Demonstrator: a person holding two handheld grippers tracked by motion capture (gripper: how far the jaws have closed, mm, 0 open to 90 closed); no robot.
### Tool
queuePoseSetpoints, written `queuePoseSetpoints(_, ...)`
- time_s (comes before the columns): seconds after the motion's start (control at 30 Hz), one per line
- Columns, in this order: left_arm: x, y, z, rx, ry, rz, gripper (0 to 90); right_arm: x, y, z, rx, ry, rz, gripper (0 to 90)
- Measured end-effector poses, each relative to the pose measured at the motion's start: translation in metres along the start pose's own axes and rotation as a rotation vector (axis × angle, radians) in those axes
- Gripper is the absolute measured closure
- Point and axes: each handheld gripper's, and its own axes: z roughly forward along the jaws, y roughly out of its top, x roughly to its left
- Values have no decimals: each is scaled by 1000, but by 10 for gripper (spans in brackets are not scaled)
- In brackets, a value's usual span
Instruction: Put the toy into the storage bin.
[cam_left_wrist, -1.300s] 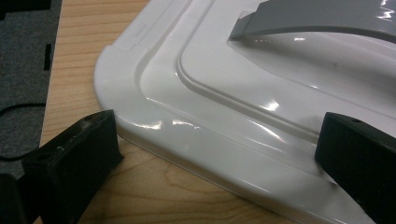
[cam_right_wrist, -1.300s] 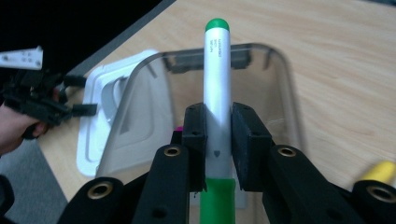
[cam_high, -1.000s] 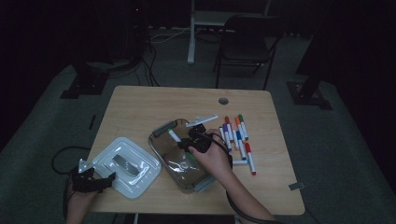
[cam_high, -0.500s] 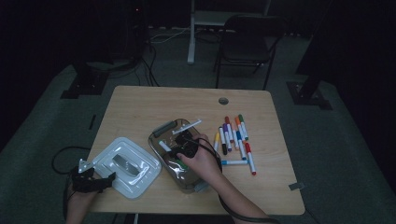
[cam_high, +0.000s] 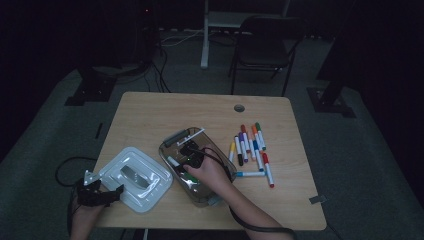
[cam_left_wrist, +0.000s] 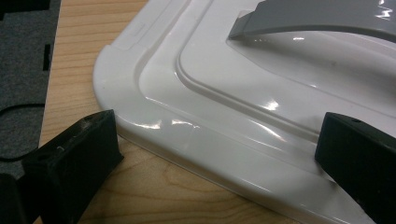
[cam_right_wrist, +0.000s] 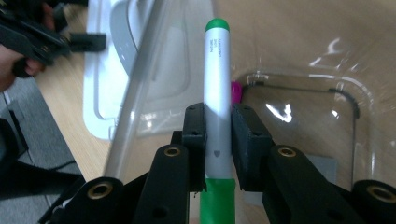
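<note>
A: The green marker (cam_right_wrist: 217, 93) is sitting clamped between the pads of the right gripper (cam_right_wrist: 218, 133), cap end pointing away, and it is hanging over the open bin (cam_high: 220, 192). In the high view that gripper (cam_high: 189, 159) is reaching inside the bin's rim.

B: So the marker is going in. What makes that go well?

A: I'd judge it best to be lowering the marker until it is lying near level above the floor of the bin, then easing the jaws apart, so it isn't bouncing out. Something pink (cam_right_wrist: 236, 92) is already lying in there, just beside the marker's line, so it is worth aiming for the bare part of the floor.

B: And the other hand?

A: The left gripper (cam_left_wrist: 219, 154) is resting at the corner of the white lid (cam_left_wrist: 205, 88), jaws standing wide apart, one on the table (cam_left_wrist: 154, 191) and one over the lid, gripping nothing.

B: Anything in the way?

A: The bin's near wall is running close along the marker. More markers (cam_high: 250, 145) are lying in a row on the table right of the bin, well clear of the lid.
</note>
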Motion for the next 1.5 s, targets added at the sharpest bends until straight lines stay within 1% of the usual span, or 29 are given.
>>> queuePoseSetpoints(0.07, 0, 0, 0, -2, 0, -2, 5, -1, 1, 5, 28, 2, -2, 764)
queuePoseSetpoints(0.1, 0, 0, 0, -2, 0, -2, 5, -1, 1, 5, 28, 2, -2, 764)
queuePoseSetpoints(0.17, 0, 0, 0, -2, 0, -2, 5, -4, 2, 10, 59, 12, 7, 764)
queuePoseSetpoints(0.2, 0, 0, 0, -1, 0, 0, 5, -5, 2, 11, 62, 14, 8, 764)
queuePoseSetpoints(0.33, 0, 0, 0, 0, 0, 0, 5, -5, 3, 18, 95, 6, 5, 764)
queuePoseSetpoints(0.4, 0, 0, 0, 0, 0, -1, 5, -6, 3, 22, 122, 16, 9, 764)
queuePoseSetpoints(0.6, 0, 0, 0, 0, 2, -4, 5, -8, 0, 36, 194, 20, 10, 764)
queuePoseSetpoints(0.63, 0, 0, 0, 1, 3, -4, 5, -8, 0, 38, 217, 18, 9, 764)
queuePoseSetpoints(0.7, 0, 0, 0, 1, 3, -4, 5, -8, 0, 41, 233, 8, 6, 763)
queuePoseSetpoints(0.77, 0, 0, 0, 1, 3, -4, 5, -6, 0, 43, 262, 0, 1, 762)
queuePoseSetpoints(0.8, 0, 0, 0, 1, 3, -4, 5, -6, 0, 45, 265, -1, 0, 762)
queuePoseSetpoints(0.87, 0, 0, 0, 1, 3, -4, 5, -6, -1, 48, 292, -16, -14, 756)
queuePoseSetpoints(0.93, 0, 0, 0, 1, 3, -4, 5, -7, -1, 49, 301, -24, -12, 719)
queuePoseSetpoints(0.97, 0, 0, 0, 1, 3, -4, 5, -7, -2, 49, 304, -18, -17, 704)
queuePoseSetpoints(1.03, 0, 0, 0, 1, 3, -4, 5, -7, -1, 47, 282, -31, -25, 687)
queuePoseSetpoints(1.07, 0, 0, 0, 0, 2, -5, 5, -7, -1, 46, 273, -24, -23, 666)
queuePoseSetpoints(1.13, 0, 0, 0, 0, 2, -5, 5, -7, -1, 42, 241, -38, -33, 632)
queuePoseSetpoints(1.17, 0, 0, 0, 0, 2, -5, 5, -8, 0, 39, 228, -39, -36, 600)
queuePoseSetpoints(1.2, 0, 0, 0, 0, 2, -5, 5, -9, 0, 36, 213, -34, -34, 590)
queuePoseSetpoints(1.27, 0, 0, 0, 0, 2, -5, 5, -10, 1, 30, 187, -47, -44, 545)
queuePoseSetpoints(1.4, 0, 0, 0, 0, 3, -3, 5, -13, 2, 14, 130, -57, -66, 511)
queuePoseSetpoints(1.5, 0, 0, 0, 0, 2, -3, 5, -15, 3, 0, 79, -50, -68, 482)
